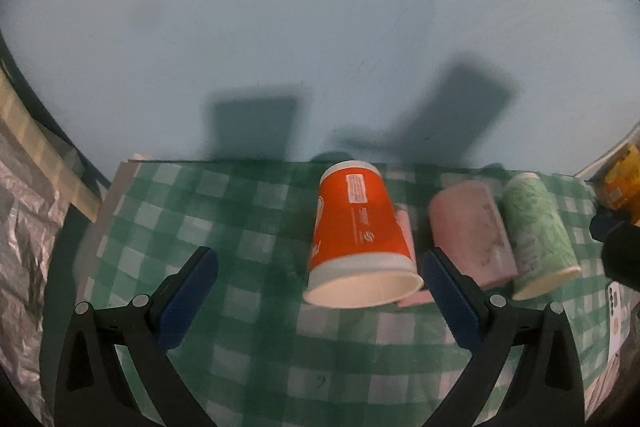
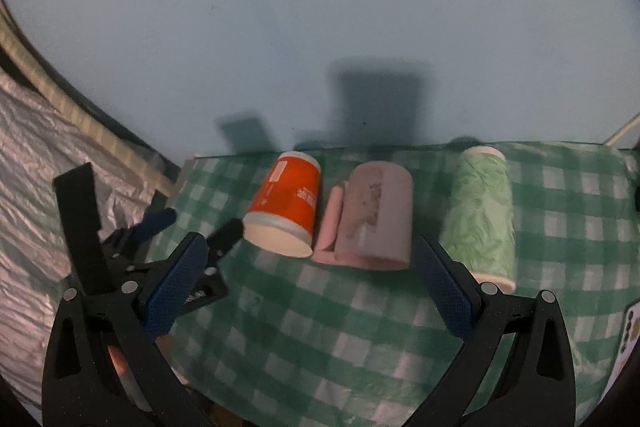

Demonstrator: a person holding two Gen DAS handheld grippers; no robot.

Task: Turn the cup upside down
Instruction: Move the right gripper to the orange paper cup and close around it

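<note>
Three cups lie on their sides on the green checked cloth (image 1: 256, 359), mouths toward me. An orange paper cup (image 1: 358, 233) lies on the left, a pink mug (image 1: 472, 231) with its handle in the middle, a green paper cup (image 1: 536, 231) on the right. My left gripper (image 1: 320, 295) is open and empty, with the orange cup's mouth between its fingers. In the right wrist view the orange cup (image 2: 286, 201), pink mug (image 2: 376, 215) and green cup (image 2: 480, 215) lie ahead. My right gripper (image 2: 312, 287) is open and empty, just short of the pink mug.
A pale blue wall (image 1: 320, 27) rises right behind the table's far edge. Crinkled silver foil (image 2: 36, 155) covers the left side. An orange-yellow package (image 1: 622, 183) stands at the far right. The left gripper (image 2: 188, 227) shows at the left of the right wrist view.
</note>
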